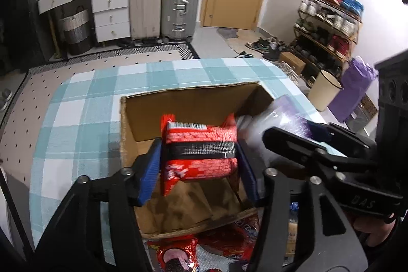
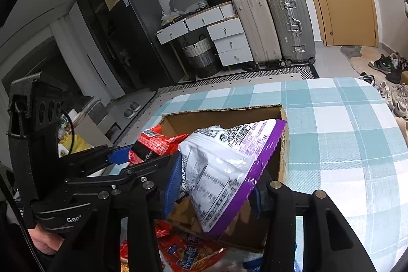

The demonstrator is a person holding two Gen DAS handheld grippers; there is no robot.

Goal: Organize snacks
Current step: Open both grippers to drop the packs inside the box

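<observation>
1. Currently, left gripper (image 1: 200, 157) jaws bracket the red snack pack (image 1: 201, 152) over the cardboard box (image 1: 193, 96); grip uncertain.
2. Right gripper (image 2: 214, 185) likewise brackets the purple-white bag (image 2: 224, 170).
3. Loose snacks (image 2: 188, 251) outside the box remain.

Our two hand-held grippers, side by side, tilted downward.
We hold the black left gripper (image 1: 200, 173) and black right gripper (image 2: 215, 189) partly spread; grip unclear.
</observation>
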